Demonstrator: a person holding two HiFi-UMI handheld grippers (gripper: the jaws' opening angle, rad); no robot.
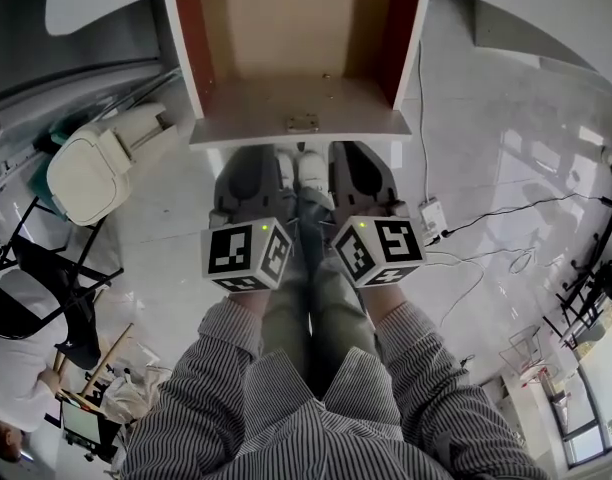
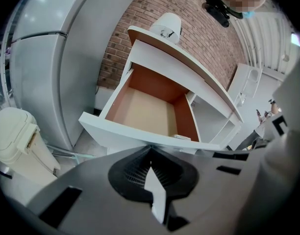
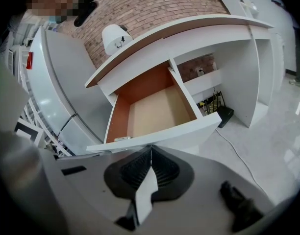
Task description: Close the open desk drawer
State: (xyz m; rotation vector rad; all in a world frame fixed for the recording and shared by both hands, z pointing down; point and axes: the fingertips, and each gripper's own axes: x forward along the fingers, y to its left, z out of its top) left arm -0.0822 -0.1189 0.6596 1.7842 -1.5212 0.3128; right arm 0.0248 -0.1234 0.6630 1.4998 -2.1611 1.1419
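The desk drawer is pulled far out, with a tan floor, red-brown side walls and nothing inside. Its white front panel faces me. My left gripper and right gripper are held side by side just short of that panel, with their tips at its lower edge. In the left gripper view the panel runs right above the left gripper, whose jaws meet with nothing between them. The right gripper is shut the same way below the panel.
A white lidded bin stands left of the drawer. A power adapter and cables lie on the floor to the right. A tall white cabinet flanks the desk, and a white rounded object sits on the desktop. A person crouches at lower left.
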